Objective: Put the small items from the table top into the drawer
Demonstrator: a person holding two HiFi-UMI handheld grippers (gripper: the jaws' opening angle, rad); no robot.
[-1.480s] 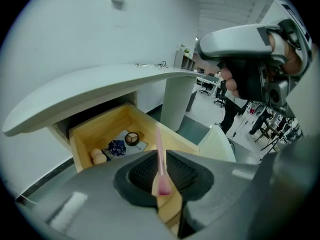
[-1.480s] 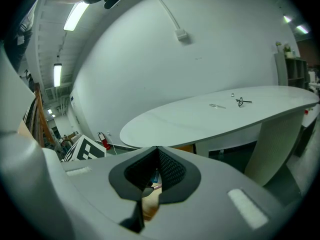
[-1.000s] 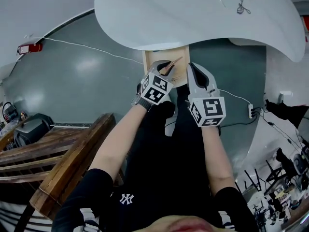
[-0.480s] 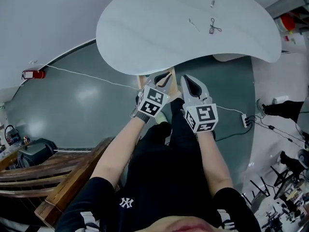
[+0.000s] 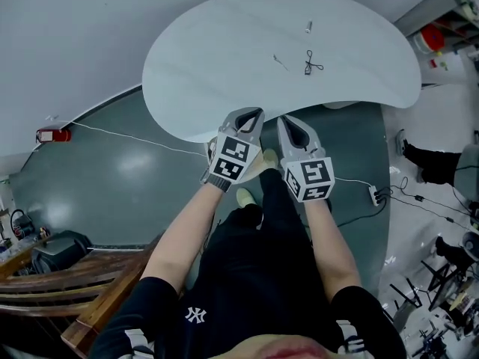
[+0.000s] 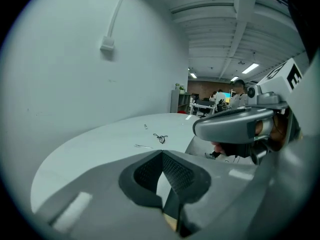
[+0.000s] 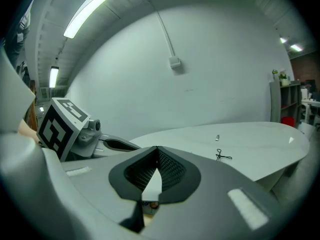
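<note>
Your left gripper (image 5: 252, 114) and right gripper (image 5: 286, 121), both jaws together and empty, sit paired at the table (image 5: 196, 81) near edge, likely staged to reach the thin pin (image 5: 279, 62), black clip (image 5: 310, 61) and small cylinder (image 5: 307, 27) far across it; the drawer is unseen, and the only writing is NY on your shirt (image 5: 194, 313).

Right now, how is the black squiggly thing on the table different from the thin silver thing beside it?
The black wiry item is dark and bent into loops; the thin pin is pale and straight. The black wiry item also looks bulkier, the thin pin much slimmer. Both are small and lie on the white table, not touching.
</note>
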